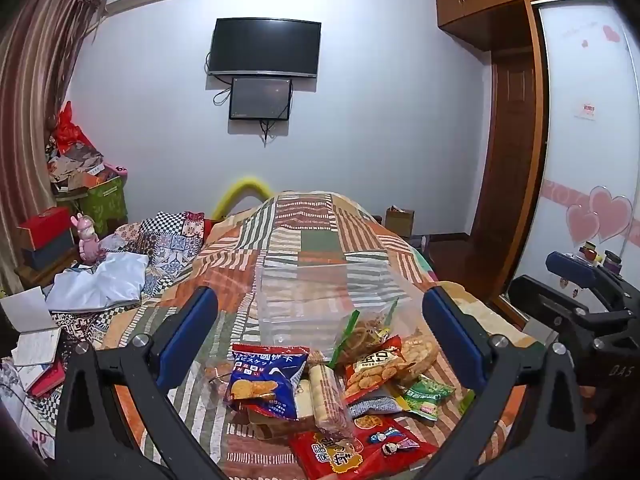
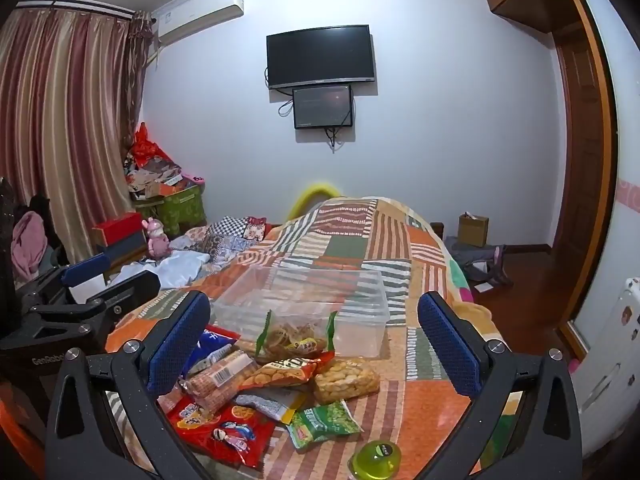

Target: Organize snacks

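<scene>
On the bed, near its foot edge, sits the snack pile: blue biscuit bag, red packet, green packet, clear bag of pale crackers. Clear plastic box sits just behind the pile, toward the middle of the quilt; a green-edged bag of brown rings leans on its near wall. Small green jelly cup lies apart, closest to me.

My left gripper hangs over the pile, jaws spread wide, nothing between them. My right gripper is the same: jaws fully spread, holding nothing, beside the left one.

Free room: bare quilt right of the box and pile, up to the bed's right edge, where the floor drops off. Left side is crowded with a white cloth and notebooks.
</scene>
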Demonstrator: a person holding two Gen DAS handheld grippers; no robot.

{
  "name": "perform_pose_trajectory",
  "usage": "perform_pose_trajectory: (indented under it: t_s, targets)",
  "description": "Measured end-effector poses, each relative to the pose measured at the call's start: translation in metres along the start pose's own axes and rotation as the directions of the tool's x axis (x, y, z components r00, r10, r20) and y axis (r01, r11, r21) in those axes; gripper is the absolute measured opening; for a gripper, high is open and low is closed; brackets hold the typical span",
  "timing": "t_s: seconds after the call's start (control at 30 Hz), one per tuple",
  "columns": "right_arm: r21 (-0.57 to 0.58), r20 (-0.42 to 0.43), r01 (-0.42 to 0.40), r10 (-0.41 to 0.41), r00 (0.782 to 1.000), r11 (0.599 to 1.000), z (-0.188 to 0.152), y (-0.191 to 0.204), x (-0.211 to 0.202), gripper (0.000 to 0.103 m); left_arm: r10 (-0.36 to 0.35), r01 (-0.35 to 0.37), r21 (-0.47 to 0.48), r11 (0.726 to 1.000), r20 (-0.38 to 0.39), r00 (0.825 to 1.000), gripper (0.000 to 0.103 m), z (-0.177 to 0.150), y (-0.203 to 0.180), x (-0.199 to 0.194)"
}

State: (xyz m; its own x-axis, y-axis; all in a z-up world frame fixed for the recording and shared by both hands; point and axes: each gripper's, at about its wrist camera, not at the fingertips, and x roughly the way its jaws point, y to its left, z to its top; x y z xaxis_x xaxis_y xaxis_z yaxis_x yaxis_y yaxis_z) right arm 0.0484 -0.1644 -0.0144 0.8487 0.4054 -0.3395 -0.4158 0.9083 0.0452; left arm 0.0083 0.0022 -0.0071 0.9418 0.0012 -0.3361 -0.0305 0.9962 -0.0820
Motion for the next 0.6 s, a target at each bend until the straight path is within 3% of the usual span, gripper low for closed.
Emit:
perform_pose_trajectory:
  t_s: [0.6]
  targets:
    - [-0.006,0.007,0.003,-0.003,1.000,1.000,0.0024,0.0018,-0.0020,0.103,0.007,-0.007,0.016,1.000,0.009,1.000,0.103,-0.0002,-0.0051,-0.0034]
